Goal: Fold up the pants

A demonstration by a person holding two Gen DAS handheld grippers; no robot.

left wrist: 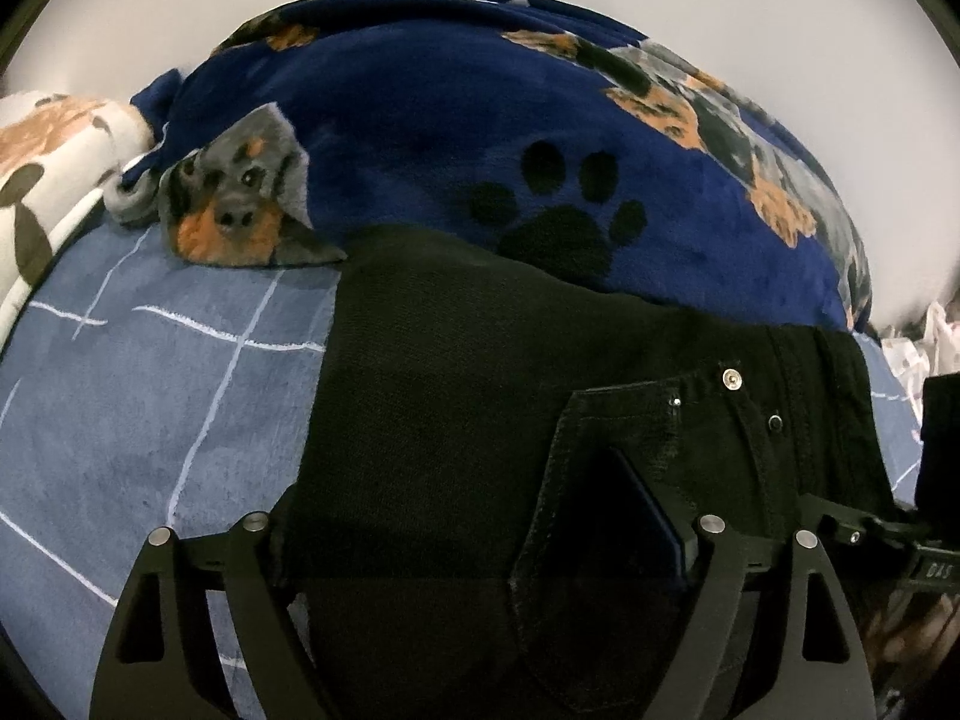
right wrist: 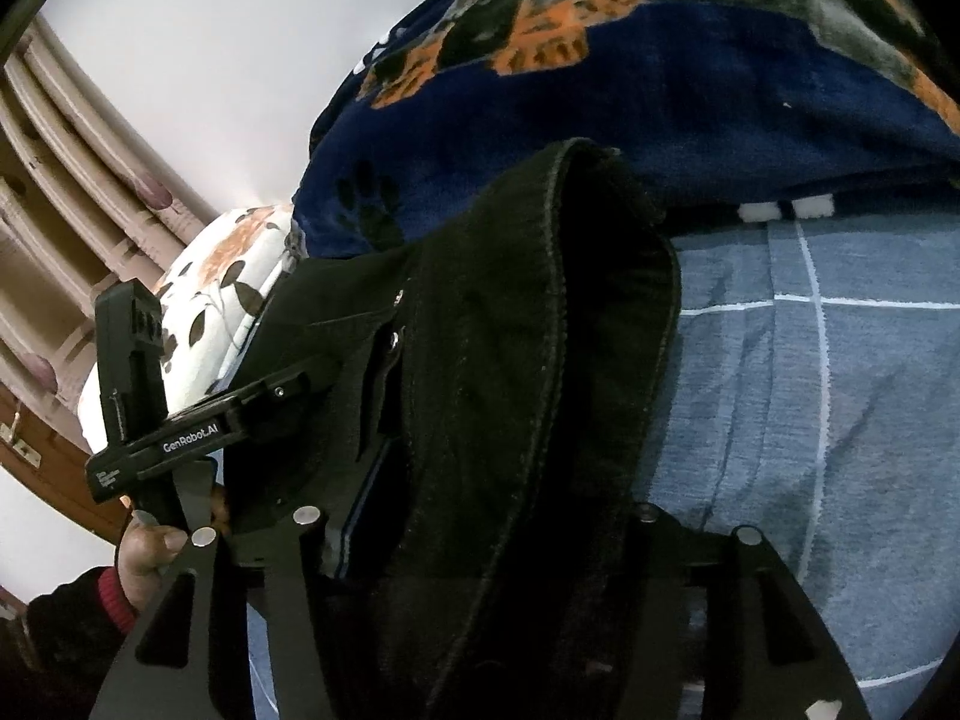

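Note:
Black jeans (left wrist: 456, 396) lie on a blue checked bed sheet (left wrist: 150, 372), waistband end with metal button (left wrist: 731, 378) and pocket at the right. My left gripper (left wrist: 480, 546) is down on the jeans with its fingers spread wide; one blue-edged finger (left wrist: 651, 516) is tucked under the pocket fabric. The other finger is hidden in the dark cloth. In the right wrist view a thick fold of the jeans (right wrist: 510, 390) drapes between my right gripper's (right wrist: 474, 528) fingers and hides them. The left gripper's body (right wrist: 180, 438) and the hand holding it (right wrist: 150, 552) show at the left.
A navy fleece blanket (left wrist: 432, 120) with dog and paw prints is heaped just behind the jeans. A white floral pillow (left wrist: 42, 180) lies at the far left. A wooden headboard (right wrist: 66, 252) and a white wall stand beyond. Bare sheet (right wrist: 810, 390) lies right of the jeans.

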